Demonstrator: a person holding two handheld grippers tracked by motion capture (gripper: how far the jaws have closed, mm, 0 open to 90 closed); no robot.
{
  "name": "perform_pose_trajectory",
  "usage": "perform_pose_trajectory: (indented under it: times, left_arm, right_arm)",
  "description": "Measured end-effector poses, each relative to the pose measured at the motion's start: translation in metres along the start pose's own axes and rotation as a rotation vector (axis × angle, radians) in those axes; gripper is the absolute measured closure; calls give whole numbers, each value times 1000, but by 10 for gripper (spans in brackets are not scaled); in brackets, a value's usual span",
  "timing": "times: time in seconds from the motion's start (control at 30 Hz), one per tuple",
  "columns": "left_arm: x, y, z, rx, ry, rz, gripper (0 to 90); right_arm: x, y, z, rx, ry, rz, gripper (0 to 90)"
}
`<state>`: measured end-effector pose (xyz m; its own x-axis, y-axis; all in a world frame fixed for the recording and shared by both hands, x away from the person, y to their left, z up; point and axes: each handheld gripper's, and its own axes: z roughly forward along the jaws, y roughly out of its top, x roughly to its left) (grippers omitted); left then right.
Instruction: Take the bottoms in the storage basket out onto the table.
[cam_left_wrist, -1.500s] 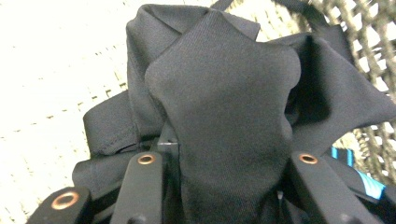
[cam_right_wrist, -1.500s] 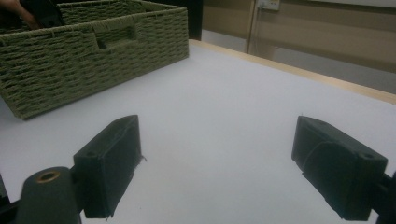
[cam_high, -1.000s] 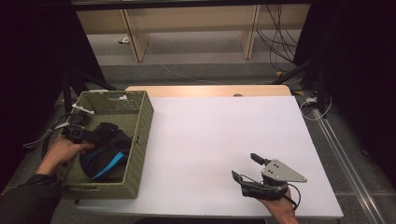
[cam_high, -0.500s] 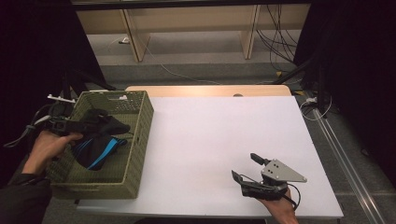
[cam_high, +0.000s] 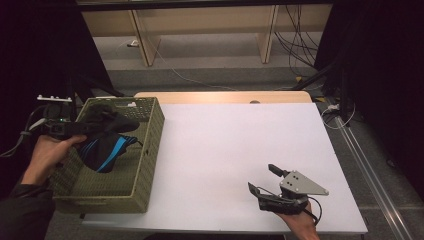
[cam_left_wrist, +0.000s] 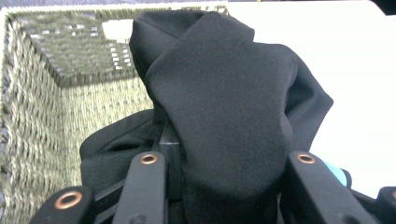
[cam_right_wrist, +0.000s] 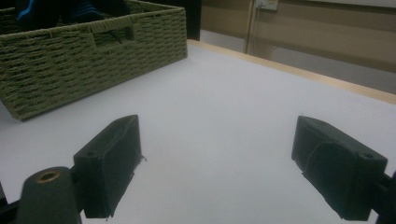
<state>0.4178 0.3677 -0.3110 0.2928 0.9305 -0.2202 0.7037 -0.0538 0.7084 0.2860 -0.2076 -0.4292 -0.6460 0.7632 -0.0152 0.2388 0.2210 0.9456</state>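
A black garment with blue stripes (cam_high: 106, 146) hangs partly inside the green woven basket (cam_high: 150, 150) at the table's left. My left gripper (cam_high: 104, 125) is above the basket's left rim, shut on a bunched fold of that garment. In the left gripper view the black cloth (cam_left_wrist: 224, 107) bulges up between the jaws of the left gripper (cam_left_wrist: 224, 182), with the basket wall (cam_left_wrist: 42, 102) behind. My right gripper (cam_high: 260, 177) rests near the table's front right, open. Nothing lies between its pads (cam_right_wrist: 112, 163).
The white table (cam_high: 225, 135) stretches from the basket to the right gripper. In the right gripper view the basket (cam_right_wrist: 93, 51) stands at the far left on the white table (cam_right_wrist: 210, 107). Wooden shelving legs (cam_high: 142, 40) and loose cables (cam_high: 300, 35) lie beyond the far edge.
My left hand has risen and drawn toward the basket's left rim, pulling the garment up from the basket's bottom. The right gripper has stayed where it was.
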Motion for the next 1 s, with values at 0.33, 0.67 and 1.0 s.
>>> perform_pose_trajectory:
  times: [0.33, 0.67, 1.0]
  left_arm:
    - [-14, 4, -5, -91, -32, -3, 635]
    - [-43, 12, -8, -159, -105, 26, 637]
    - [-82, 23, -6, -186, -199, 77, 638]
  right_arm:
    - [0, 0, 0, 1, 1, -1, 168]
    - [0, 0, 0, -9, 3, 2, 168]
    - [0, 0, 0, -11, 3, 3, 168]
